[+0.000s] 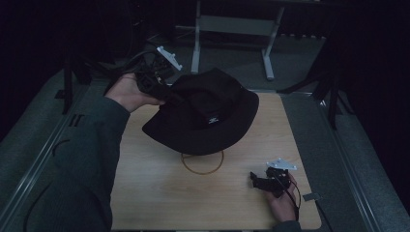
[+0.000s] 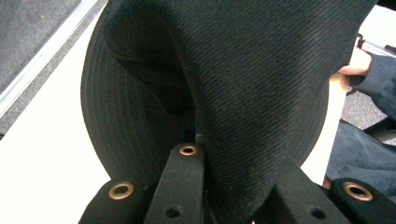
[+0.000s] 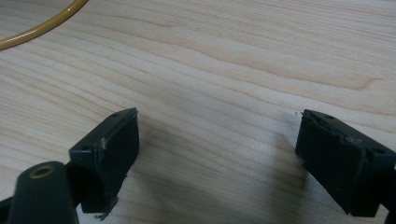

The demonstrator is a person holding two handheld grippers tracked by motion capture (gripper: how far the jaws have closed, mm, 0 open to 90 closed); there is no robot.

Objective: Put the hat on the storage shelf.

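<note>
A black bucket hat (image 1: pixel 205 113) hangs above the middle of the wooden table (image 1: pixel 159 193), held by its brim at the left. My left gripper (image 1: pixel 167 92) is shut on that brim, and in the left gripper view the dark fabric (image 2: pixel 243 93) is pinched between the two black jaws. A yellow ring (image 1: pixel 202 163) lies on the table just below the hat; its arc shows as the yellow ring (image 3: pixel 42 28) in the right gripper view. My right gripper (image 1: pixel 258 181) rests low at the table's front right, open, with bare wood between its pads (image 3: pixel 109 149).
A metal rail (image 1: pixel 38 159) runs along the table's left side and another along the right. A white frame stand (image 1: pixel 232 29) rises behind the table. The person's left sleeve (image 1: pixel 82 174) covers the table's front left.
</note>
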